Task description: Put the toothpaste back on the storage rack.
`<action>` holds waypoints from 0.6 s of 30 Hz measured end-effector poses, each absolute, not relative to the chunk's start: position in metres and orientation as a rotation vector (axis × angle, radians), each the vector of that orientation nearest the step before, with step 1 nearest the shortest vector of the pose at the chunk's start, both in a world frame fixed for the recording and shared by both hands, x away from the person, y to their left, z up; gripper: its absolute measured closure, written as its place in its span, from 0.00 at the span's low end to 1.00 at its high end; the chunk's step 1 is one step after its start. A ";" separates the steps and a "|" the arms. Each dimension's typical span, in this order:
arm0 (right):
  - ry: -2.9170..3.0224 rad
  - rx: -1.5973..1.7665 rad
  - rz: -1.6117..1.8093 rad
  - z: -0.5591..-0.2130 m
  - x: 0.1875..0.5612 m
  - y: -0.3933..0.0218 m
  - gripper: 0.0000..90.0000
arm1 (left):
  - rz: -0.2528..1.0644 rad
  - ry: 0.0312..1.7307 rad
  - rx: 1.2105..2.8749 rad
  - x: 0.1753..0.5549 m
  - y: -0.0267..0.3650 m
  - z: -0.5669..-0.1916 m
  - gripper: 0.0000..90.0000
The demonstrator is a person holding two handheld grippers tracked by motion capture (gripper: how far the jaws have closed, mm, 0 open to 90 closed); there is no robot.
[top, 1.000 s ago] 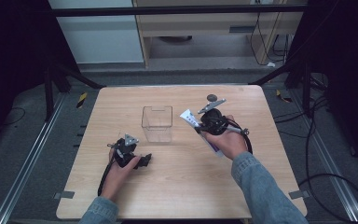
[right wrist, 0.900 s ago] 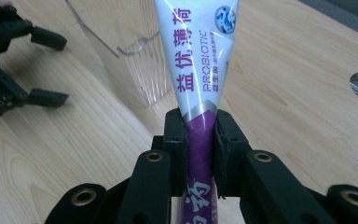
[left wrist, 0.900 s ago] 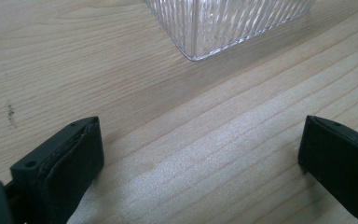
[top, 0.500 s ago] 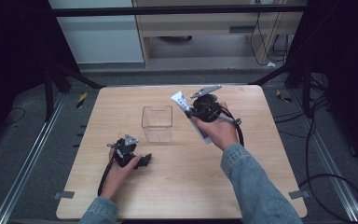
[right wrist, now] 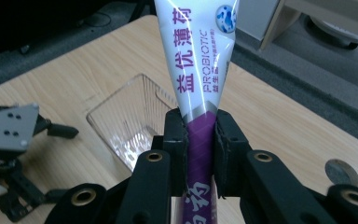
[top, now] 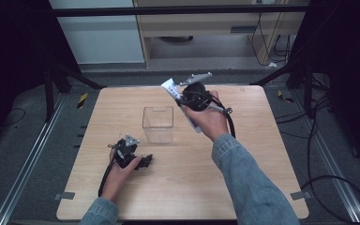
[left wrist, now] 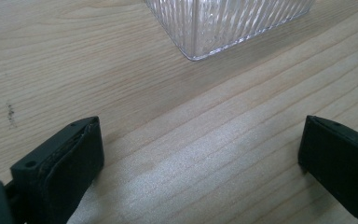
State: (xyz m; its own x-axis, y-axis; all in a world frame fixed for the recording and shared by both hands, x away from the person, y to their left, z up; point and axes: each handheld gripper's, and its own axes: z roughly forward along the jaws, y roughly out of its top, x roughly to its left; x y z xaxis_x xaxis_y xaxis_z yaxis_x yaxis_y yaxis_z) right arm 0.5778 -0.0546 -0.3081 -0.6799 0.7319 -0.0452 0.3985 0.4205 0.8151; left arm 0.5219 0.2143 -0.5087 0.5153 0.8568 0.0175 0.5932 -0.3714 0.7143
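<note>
The right gripper [right wrist: 200,140] was clamped on a toothpaste tube [right wrist: 200,60], its jaws pressing the tube's purple lower part while the white flat end pointed up and away. In the high view this gripper [top: 180,96] hung above the table [top: 262,154], just right of a clear ribbed box [top: 158,124] that stood empty. The left gripper [top: 143,161] rested on the table near the box, jaws spread wide with nothing between them. A coin [right wrist: 341,171] lay beyond.

The right gripper [right wrist: 200,140] clamps a toothpaste tube [right wrist: 200,60] above a clear container [right wrist: 130,121].
</note>
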 end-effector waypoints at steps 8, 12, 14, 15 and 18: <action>2.230 0.981 1.222 -0.300 0.587 -0.032 0.86 | 0.516 1.177 2.100 0.522 0.214 -0.509 0.00; 2.207 0.971 1.248 -0.295 0.592 -0.020 0.86 | 0.516 1.179 2.095 0.522 0.214 -0.509 0.00; 2.202 0.962 1.265 -0.291 0.595 -0.014 0.86 | 0.516 1.178 2.096 0.522 0.214 -0.509 0.00; 2.199 0.957 1.267 -0.289 0.596 -0.012 0.86 | 0.517 1.178 2.096 0.522 0.214 -0.509 0.00; 2.196 0.946 1.264 -0.287 0.599 -0.005 0.86 | 0.518 1.177 2.097 0.522 0.214 -0.509 0.00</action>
